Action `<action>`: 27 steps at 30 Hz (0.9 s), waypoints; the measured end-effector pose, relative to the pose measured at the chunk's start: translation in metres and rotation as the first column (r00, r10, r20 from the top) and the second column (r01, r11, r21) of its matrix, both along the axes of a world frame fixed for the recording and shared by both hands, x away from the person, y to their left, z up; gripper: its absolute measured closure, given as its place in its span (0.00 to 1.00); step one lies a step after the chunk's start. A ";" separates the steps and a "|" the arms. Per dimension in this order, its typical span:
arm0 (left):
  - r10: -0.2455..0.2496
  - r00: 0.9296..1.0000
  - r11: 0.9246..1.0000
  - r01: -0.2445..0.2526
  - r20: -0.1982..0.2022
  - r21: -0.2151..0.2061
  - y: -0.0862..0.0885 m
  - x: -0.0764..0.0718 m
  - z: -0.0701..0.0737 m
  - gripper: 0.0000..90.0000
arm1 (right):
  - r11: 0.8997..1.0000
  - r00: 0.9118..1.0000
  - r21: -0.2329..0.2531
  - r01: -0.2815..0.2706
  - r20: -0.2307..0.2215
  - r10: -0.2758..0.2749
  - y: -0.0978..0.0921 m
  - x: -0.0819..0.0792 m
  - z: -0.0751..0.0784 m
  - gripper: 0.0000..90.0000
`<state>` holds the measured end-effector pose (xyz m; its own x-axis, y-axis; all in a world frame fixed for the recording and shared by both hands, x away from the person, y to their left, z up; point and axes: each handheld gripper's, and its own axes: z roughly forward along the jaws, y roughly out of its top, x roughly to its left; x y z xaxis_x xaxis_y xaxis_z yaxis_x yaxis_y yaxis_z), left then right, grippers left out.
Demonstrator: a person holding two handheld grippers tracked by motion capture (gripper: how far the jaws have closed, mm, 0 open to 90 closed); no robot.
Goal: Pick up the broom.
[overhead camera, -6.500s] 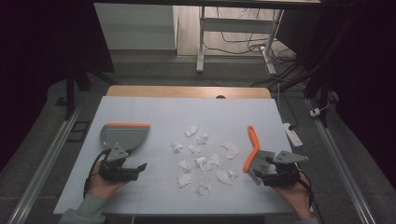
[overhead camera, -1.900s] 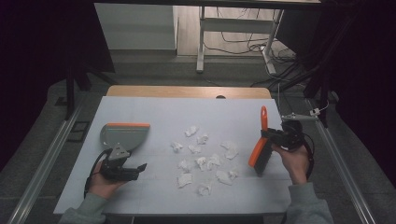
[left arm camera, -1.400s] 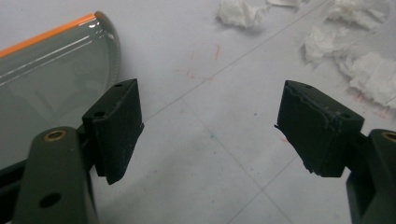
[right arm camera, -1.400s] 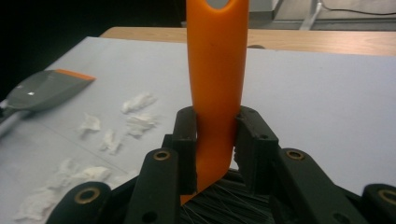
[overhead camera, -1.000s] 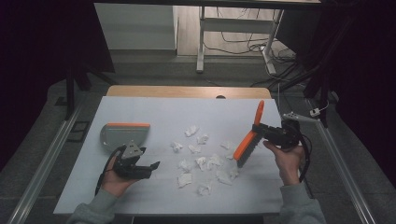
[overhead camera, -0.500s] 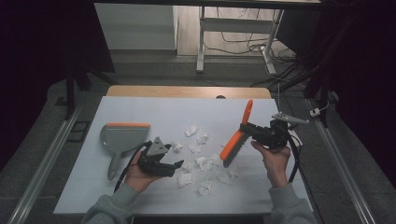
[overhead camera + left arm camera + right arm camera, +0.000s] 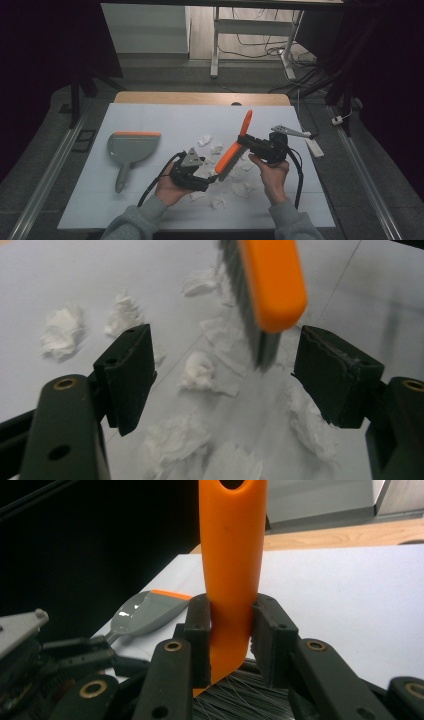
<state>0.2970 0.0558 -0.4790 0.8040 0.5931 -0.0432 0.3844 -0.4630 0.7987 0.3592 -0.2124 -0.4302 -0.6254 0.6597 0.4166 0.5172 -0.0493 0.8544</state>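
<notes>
Dustpan (image 7: 131,147) at 9 o'clock on the white table (image 7: 165,120), grey scoop, orange lip, handle toward 6, untouched. Right gripper view catches its glossy grey bowl (image 7: 145,612) at 9; left gripper view does not.

Left gripper (image 7: 212,179) at centre, pointing to 3 o'clock, jaws wide apart, nothing between the pads. Its own view shows the brush (image 7: 265,290) end hanging between the jaws at 12, orange plastic back, dark grey bristles, tip just above the paper scraps (image 7: 202,372); scraps are white, crumpled, soft-edged, scattered from 9 to 5.

Right gripper (image 7: 245,142) just right of centre, clamped on the brush (image 7: 235,147) where handle meets head. The high view gives the full tilt: handle toward 1, bristle head toward 7, over the scraps (image 7: 242,187). Right gripper view shows both pads pressed flat on the smooth orange handle (image 7: 230,555), bristles fanning at 6.
</notes>
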 end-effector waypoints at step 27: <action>0.040 0.999 0.999 -0.039 0.030 -0.024 0.010 0.011 -0.003 0.88 | 0.990 0.998 0.136 -0.044 -0.043 0.050 0.017 -0.006 -0.015 0.76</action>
